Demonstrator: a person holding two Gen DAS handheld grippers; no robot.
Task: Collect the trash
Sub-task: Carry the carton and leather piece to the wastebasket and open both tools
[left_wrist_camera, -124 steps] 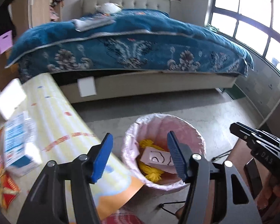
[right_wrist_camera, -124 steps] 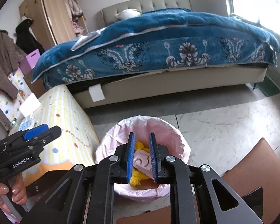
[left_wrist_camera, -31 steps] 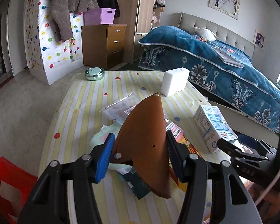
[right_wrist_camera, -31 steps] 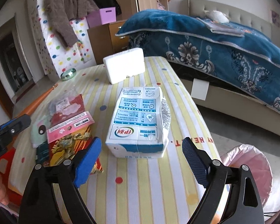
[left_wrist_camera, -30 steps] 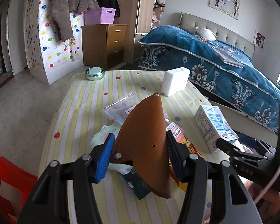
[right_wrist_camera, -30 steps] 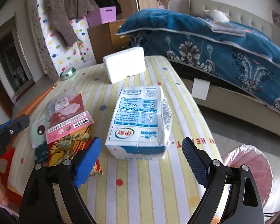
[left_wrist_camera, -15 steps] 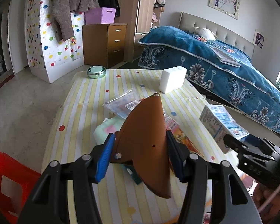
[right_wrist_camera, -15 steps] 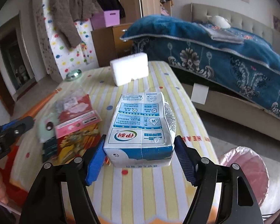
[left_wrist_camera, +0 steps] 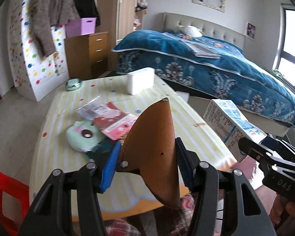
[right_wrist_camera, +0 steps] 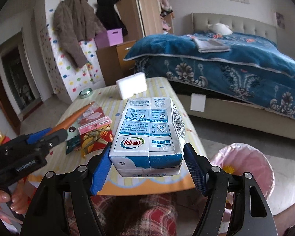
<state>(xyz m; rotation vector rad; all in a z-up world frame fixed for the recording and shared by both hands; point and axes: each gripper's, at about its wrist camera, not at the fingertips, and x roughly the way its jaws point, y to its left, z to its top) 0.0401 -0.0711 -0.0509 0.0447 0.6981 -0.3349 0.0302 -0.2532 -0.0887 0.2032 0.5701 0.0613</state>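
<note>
A white and blue milk carton (right_wrist_camera: 147,133) sits between the blue pads of my right gripper (right_wrist_camera: 147,165), which is shut on its sides and holds it above the near table edge. The same carton (left_wrist_camera: 228,122) shows at the right of the left wrist view. My left gripper (left_wrist_camera: 147,165) is shut on a flat brown wedge-shaped piece (left_wrist_camera: 155,147) with rivets; it appears edge-on (right_wrist_camera: 74,118) in the right wrist view. A pink-lined trash bin (right_wrist_camera: 251,165) stands on the floor to the right of the table.
On the yellow striped table (left_wrist_camera: 55,147) lie red packets (left_wrist_camera: 112,122), a pale green round pack (left_wrist_camera: 82,137), a dark wrapper (right_wrist_camera: 73,143), a white foam block (left_wrist_camera: 140,80) and a green tin (left_wrist_camera: 73,83). A red chair (left_wrist_camera: 2,196) stands left; a bed (left_wrist_camera: 216,63) behind.
My right gripper closed on the milk carton and lifted it off the table toward the near edge. Both grippers drew back from the table; the left kept the brown piece.
</note>
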